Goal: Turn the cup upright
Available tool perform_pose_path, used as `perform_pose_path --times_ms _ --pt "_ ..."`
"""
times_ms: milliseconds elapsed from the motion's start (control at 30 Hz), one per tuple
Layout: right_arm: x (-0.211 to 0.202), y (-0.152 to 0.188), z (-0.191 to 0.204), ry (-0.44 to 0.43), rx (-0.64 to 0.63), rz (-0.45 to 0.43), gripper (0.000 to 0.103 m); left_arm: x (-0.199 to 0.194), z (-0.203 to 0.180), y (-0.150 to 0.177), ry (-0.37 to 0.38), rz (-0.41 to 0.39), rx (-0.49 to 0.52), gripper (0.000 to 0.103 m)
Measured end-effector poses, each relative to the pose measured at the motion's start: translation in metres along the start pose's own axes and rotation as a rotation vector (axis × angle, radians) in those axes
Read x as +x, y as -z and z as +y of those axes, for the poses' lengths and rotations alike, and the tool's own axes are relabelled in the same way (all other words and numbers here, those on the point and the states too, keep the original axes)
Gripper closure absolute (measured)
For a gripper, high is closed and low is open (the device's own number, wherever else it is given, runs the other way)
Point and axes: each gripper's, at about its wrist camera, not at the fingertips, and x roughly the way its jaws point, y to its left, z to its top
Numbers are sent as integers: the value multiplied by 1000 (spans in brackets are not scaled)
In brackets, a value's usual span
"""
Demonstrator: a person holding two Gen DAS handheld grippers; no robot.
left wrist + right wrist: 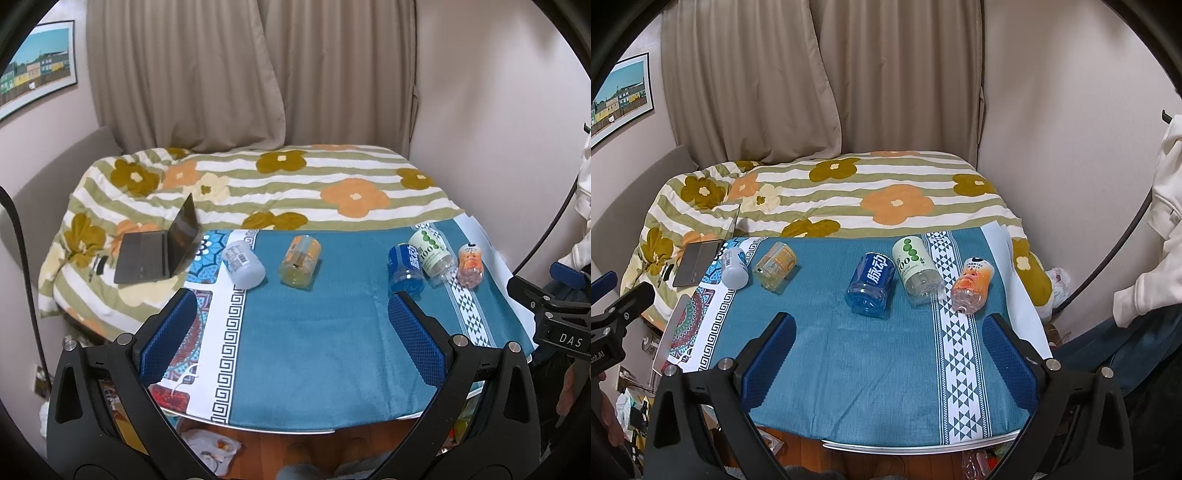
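1. Lying furthest left on the bed (332, 173), an open laptop (155, 254) rests on the flowered quilt, just beside the left edge of the tabletop (314, 332).
2. On the white patterned border of the teal cloth, a white cup (243, 263) with a barcode label lies on its side.
3. Just to its right, apart from it, a yellow-orange cup (300, 265) lies on its side with its clear base toward the camera.
4. Well apart to the right, three more lie tipped over in a close group: a blue cup (405, 268) with white characters, a white-and-green cup (433, 254) touching or nearly touching it, and a small orange cup (470, 266) on the triangle-patterned strip.
5. In the right wrist view the same row shows: white cup (734, 266), yellow-orange cup (775, 266), blue cup (871, 284), white-and-green cup (916, 271) and orange cup (971, 284), all on their sides.
6. The left hand-held gripper (293, 336) hangs over the near part of the teal cloth, its blue pads (170, 336) spread wide with nothing between them.
7. The right hand-held gripper (890, 358) is likewise spread wide and holds nothing; the blue cup lies ahead of it, near its left pad, and the orange cup lies ahead near its right pad.
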Motion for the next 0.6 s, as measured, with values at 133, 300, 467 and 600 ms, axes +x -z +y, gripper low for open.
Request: perform_pose_path --times_ms 133,300,467,600 --pt "0 0 -1 -1 1 0 2 -2 6 2 -1 -3 -2 0" --pt "1 0 0 -2 2 2 2 -3 8 2 -1 -4 -1 0" --pt "0 0 0 -6 0 5 2 -3 6 3 2 -3 -4 0" --pt "0 1 3 -7 0 6 2 -2 6 4 1 -1 -7 0"
